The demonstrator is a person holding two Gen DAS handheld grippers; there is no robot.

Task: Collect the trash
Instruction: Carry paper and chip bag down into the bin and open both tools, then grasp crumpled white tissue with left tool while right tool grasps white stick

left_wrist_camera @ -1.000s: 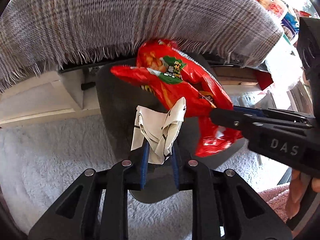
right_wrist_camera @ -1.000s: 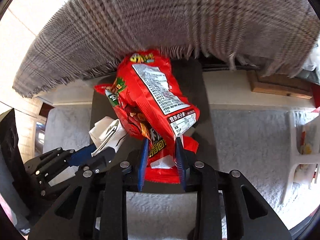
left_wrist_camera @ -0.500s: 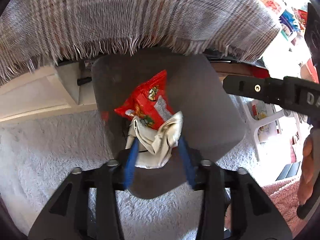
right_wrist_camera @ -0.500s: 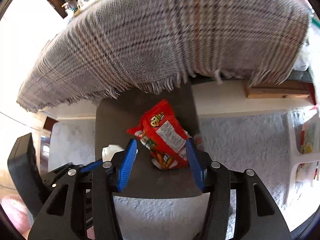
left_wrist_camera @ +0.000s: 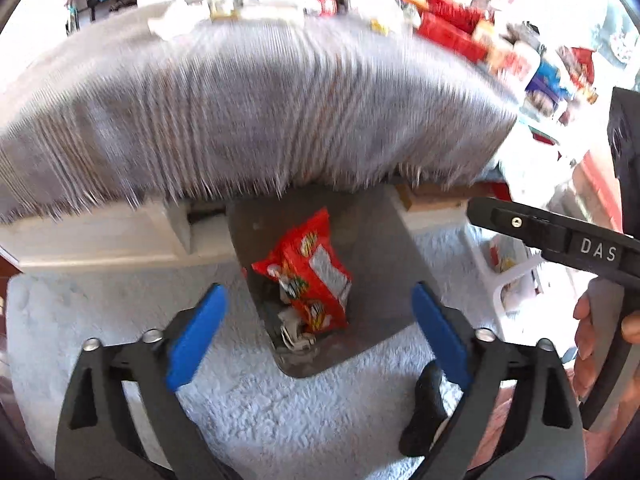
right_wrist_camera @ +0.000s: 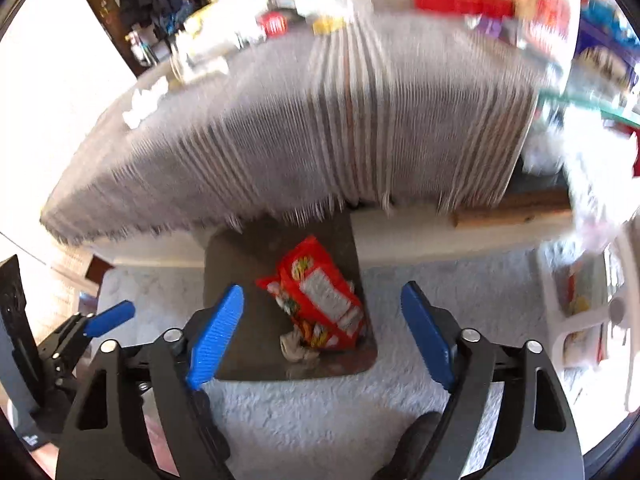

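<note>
A red snack bag [left_wrist_camera: 310, 280] lies inside a dark grey bin [left_wrist_camera: 376, 248] on the floor, with a crumpled white paper [left_wrist_camera: 294, 332] under its near end. Both show in the right wrist view too: the bag [right_wrist_camera: 320, 296], the paper [right_wrist_camera: 296, 346], the bin [right_wrist_camera: 240, 256]. My left gripper [left_wrist_camera: 316, 328] is open and empty above the bin. My right gripper [right_wrist_camera: 320, 328] is open and empty above it as well. The right gripper's finger [left_wrist_camera: 560, 236] shows at the right of the left wrist view; the left gripper's blue pad [right_wrist_camera: 112, 318] shows at the left of the right wrist view.
A table draped with a grey plaid fringed cloth [left_wrist_camera: 256, 120] overhangs the bin's far side, with cluttered packets on top [left_wrist_camera: 452, 28]. White fluffy carpet [left_wrist_camera: 280, 412] surrounds the bin. A white rack [right_wrist_camera: 592, 304] stands to the right.
Both grippers opened and let go: the red bag and the white paper dropped into the bin. Both grippers then rose and pulled back, so the table top comes into view.
</note>
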